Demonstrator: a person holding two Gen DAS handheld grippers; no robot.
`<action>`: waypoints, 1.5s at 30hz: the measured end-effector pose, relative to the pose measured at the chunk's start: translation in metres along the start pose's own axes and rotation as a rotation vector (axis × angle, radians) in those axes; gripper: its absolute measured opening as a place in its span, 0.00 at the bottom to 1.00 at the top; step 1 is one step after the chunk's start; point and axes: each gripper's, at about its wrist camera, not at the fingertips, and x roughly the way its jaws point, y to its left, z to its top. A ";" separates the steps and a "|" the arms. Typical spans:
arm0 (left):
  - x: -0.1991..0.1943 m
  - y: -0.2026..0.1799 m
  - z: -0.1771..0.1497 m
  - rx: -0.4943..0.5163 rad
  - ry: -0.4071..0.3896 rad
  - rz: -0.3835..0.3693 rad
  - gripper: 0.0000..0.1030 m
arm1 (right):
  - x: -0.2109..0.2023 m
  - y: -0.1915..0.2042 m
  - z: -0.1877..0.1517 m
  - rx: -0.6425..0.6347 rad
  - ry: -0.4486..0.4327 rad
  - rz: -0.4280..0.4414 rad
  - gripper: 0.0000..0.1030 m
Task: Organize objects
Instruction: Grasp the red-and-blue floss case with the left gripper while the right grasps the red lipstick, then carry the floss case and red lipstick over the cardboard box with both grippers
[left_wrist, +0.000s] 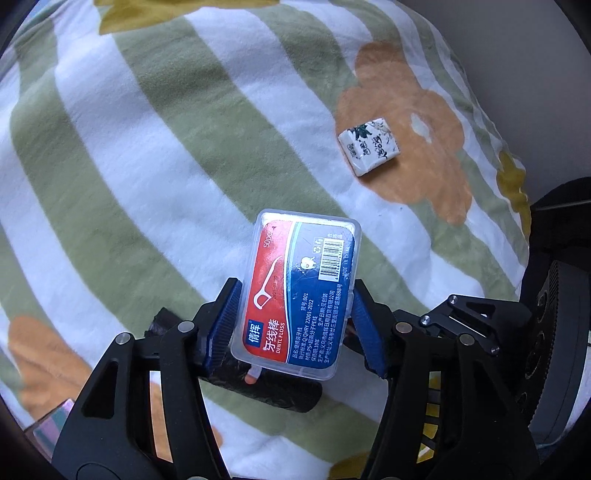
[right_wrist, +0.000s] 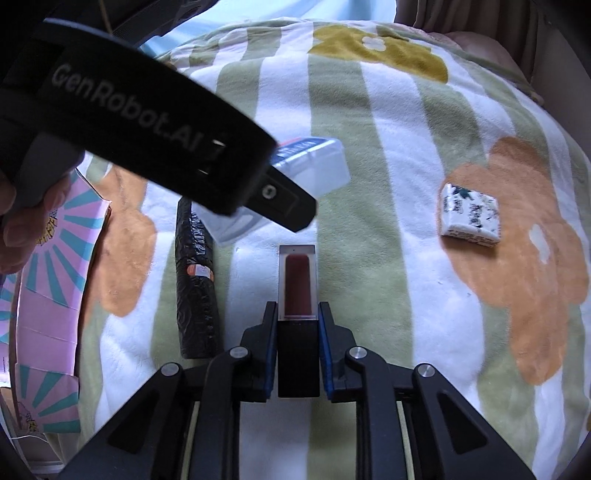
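Observation:
My left gripper (left_wrist: 293, 301) is shut on a clear dental floss box (left_wrist: 301, 291) with a red and blue label, held above the striped blanket. The right wrist view shows that box (right_wrist: 317, 166) partly behind the left gripper's black body. My right gripper (right_wrist: 298, 314) is shut on a lip gloss tube (right_wrist: 297, 291) with a black cap and dark red clear end. A black roll of bags (right_wrist: 197, 280) lies left of it; it also shows under the floss box in the left wrist view (left_wrist: 273, 395). A white tissue pack (left_wrist: 369, 149) with dark print lies on an orange flower, also seen in the right wrist view (right_wrist: 470, 216).
A pink and teal cardboard box (right_wrist: 48, 302) stands at the left edge of the blanket (right_wrist: 388, 129); its corner shows in the left wrist view (left_wrist: 51, 421). A hand holds the left gripper (right_wrist: 22, 221). The blanket falls away at the right edge.

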 end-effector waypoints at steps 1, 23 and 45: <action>-0.007 -0.002 -0.003 -0.015 -0.017 0.002 0.54 | -0.006 -0.001 -0.001 0.005 -0.003 -0.001 0.18; -0.172 -0.060 -0.147 -0.435 -0.394 0.233 0.54 | -0.167 0.018 0.039 -0.022 -0.057 -0.007 0.18; -0.194 -0.058 -0.241 -0.647 -0.478 0.376 0.53 | -0.186 0.070 0.035 -0.135 -0.042 0.049 0.18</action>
